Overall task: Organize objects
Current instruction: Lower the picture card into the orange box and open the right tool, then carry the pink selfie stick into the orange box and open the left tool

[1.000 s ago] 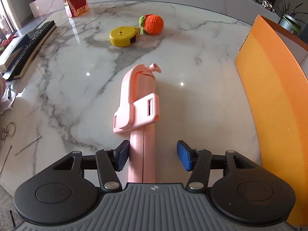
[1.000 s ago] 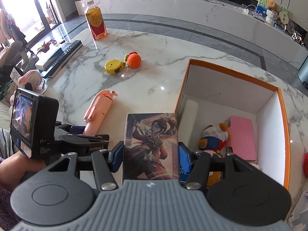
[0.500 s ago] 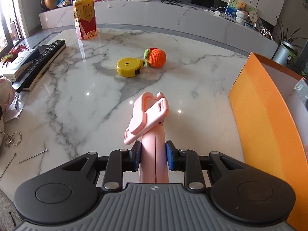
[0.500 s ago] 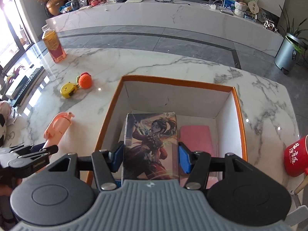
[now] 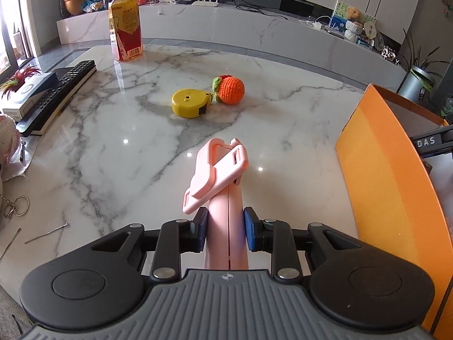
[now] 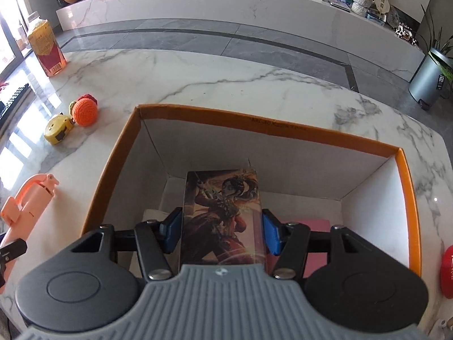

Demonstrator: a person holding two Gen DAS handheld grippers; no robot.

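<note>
Left wrist view: left tool (image 5: 226,228) clamped on pink selfie stick (image 5: 223,187), long axis pointing away, toward tape measure (image 5: 191,103).

A drink bottle (image 5: 125,25) stands at the desk's (image 5: 119,153) far corner — beside it lies a black remote (image 5: 59,96). Near the front edge: a key ring (image 5: 15,206) and two thin metal pins (image 5: 46,233). A grey bin (image 6: 430,79) stands on the floor.
</note>
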